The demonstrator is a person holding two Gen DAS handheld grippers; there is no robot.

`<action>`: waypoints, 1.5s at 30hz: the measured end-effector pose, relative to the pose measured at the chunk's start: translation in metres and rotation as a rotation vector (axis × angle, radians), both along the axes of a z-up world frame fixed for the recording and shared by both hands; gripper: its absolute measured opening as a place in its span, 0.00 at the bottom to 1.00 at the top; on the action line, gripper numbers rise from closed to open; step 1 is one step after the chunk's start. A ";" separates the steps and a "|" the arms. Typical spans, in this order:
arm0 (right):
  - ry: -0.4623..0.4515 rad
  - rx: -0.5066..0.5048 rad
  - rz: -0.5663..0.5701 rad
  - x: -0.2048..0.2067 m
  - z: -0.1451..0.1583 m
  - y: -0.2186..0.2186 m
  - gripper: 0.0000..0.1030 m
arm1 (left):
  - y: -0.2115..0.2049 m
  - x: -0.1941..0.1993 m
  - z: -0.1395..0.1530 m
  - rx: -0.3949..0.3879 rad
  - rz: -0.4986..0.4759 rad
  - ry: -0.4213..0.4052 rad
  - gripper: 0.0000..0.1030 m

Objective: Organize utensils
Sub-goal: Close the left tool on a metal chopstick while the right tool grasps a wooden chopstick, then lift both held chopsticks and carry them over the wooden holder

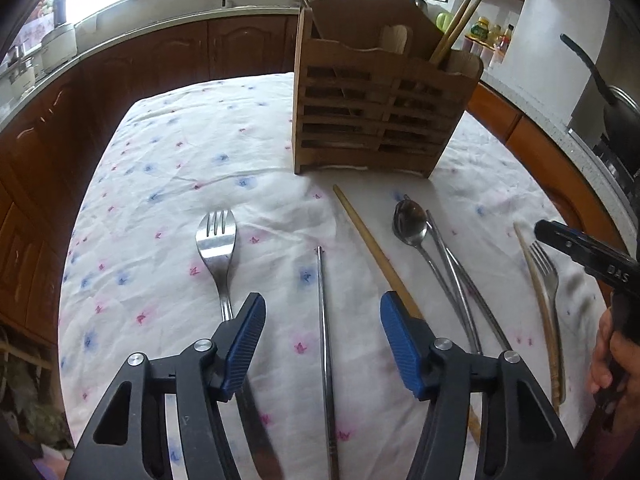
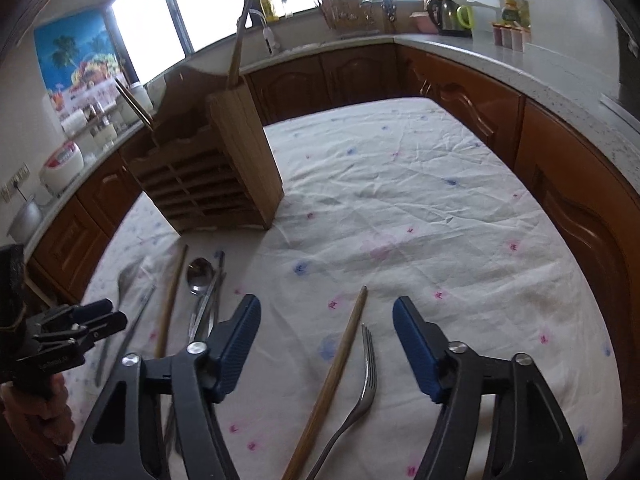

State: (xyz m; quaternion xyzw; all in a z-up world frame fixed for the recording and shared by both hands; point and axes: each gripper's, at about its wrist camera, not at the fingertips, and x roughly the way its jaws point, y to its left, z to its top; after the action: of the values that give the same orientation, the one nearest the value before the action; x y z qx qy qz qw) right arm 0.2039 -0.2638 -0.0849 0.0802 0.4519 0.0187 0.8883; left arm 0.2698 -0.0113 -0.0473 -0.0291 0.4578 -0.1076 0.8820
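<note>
A wooden utensil holder stands at the far side of the table and holds chopsticks; it also shows in the right wrist view. My left gripper is open over a metal chopstick, with a fork to its left and a wooden chopstick to its right. A spoon lies further right. My right gripper is open above a wooden chopstick and a fork. The right gripper also shows in the left wrist view.
The table carries a white floral cloth. Brown kitchen cabinets and counters ring the table. A kettle and jars stand on the counter. A pan sits at the right.
</note>
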 end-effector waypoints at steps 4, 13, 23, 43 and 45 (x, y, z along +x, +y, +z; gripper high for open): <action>0.065 -0.036 0.018 0.016 -0.014 0.002 0.51 | -0.003 0.009 -0.005 0.008 -0.013 0.016 0.50; 0.106 -0.162 0.075 0.025 -0.030 0.020 0.29 | -0.026 0.032 -0.019 0.117 -0.057 0.054 0.16; 0.097 -0.068 0.065 0.030 -0.024 0.017 0.00 | -0.030 0.034 -0.018 0.091 -0.083 0.059 0.02; 0.160 -0.045 0.060 0.030 -0.024 0.022 0.18 | -0.013 0.015 -0.001 0.009 -0.063 0.066 0.03; 0.148 -0.050 0.063 0.032 -0.024 0.023 0.18 | -0.017 0.019 -0.009 0.034 -0.067 0.093 0.03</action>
State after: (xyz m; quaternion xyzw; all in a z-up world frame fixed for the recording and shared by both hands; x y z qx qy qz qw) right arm 0.2360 -0.2404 -0.1092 0.0449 0.5189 0.0291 0.8531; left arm 0.2889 -0.0283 -0.0561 -0.0038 0.5007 -0.1278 0.8561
